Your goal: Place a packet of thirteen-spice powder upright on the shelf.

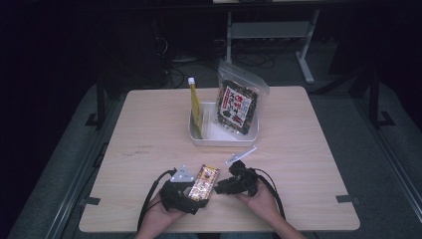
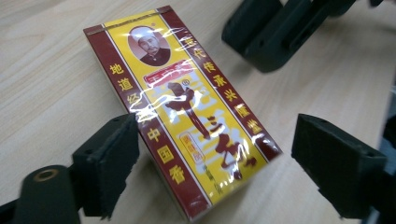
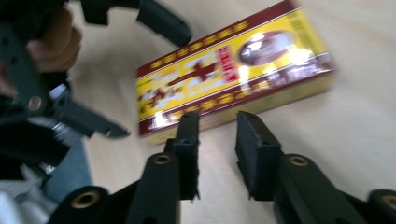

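Observation:
A flat yellow and dark red box [image 1: 204,182] with Chinese print lies on the wooden table [image 1: 149,124] near its front edge. In the left gripper view the box [image 2: 187,112] lies flat between the jaws of my left gripper [image 2: 215,163]. Those jaws stand wide apart, one pad [image 2: 114,163] on each side of the box, neither pressing on it. My right gripper [image 3: 217,140] points at the box's long side [image 3: 229,79] from the right. Its jaws are a little apart with nothing between them, the tips just short of the box. A hand holds each gripper.
A white tray [image 1: 224,141] stands mid-table and holds a clear snack bag [image 1: 237,102] and a yellow pouch with a white cap [image 1: 195,107]. A thin pale strip [image 1: 241,154] lies just in front of the tray, beyond my right gripper [image 1: 219,186].

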`<state>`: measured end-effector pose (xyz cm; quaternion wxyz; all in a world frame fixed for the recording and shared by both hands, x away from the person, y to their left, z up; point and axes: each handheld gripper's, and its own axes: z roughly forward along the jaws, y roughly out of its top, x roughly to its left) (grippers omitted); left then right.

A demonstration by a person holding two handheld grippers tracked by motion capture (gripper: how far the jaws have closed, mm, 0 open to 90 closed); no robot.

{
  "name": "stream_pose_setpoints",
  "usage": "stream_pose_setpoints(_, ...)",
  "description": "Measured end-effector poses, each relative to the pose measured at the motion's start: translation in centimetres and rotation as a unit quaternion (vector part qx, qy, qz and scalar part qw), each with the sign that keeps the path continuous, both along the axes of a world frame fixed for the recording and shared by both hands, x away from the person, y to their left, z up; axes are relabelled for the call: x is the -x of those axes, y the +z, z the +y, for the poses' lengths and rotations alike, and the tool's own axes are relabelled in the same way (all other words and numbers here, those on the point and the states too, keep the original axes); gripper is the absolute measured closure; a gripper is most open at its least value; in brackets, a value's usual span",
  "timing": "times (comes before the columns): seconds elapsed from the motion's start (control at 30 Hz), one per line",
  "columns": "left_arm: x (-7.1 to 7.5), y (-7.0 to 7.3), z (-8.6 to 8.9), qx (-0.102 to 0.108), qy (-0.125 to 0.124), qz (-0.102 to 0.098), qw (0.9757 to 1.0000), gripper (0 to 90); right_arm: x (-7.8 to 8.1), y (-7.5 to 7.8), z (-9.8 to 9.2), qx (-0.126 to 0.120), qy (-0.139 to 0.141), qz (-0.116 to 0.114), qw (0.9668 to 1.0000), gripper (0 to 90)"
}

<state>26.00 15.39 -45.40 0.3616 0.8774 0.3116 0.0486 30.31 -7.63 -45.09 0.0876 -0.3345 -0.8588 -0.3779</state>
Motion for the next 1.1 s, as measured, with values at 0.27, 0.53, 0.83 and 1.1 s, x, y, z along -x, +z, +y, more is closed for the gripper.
stream_pose_setpoints(0.27, -0.1, -0.7, -0.9, -0.034, 0.013, 0.004, 0.9993, 19.4, -1.8, 0.6, -1.1, -0.004, -0.036, -0.001, 0.9993, 52.4)
stream_pose_setpoints(0.53, -0.1, -0.3, -0.1, -0.029, 0.02, 0.004, 0.9994, 32.1, -3.2, 0.6, -1.6, -0.017, -0.052, 0.027, 0.9981, 43.2)
stream_pose_setpoints(0.83, 0.5, 1.0, 0.5, 0.009, 0.024, -0.045, 0.9986, 32.6, -4.7, 0.8, -1.6, -0.042, -0.059, 0.068, 0.995, 38.9)
stream_pose_setpoints(1.1, 0.8, 1.7, 1.0, 0.03, 0.027, -0.073, 0.9965, 32.6, -5.6, 1.3, -1.1, -0.091, -0.052, 0.123, 0.9868, 47.2)
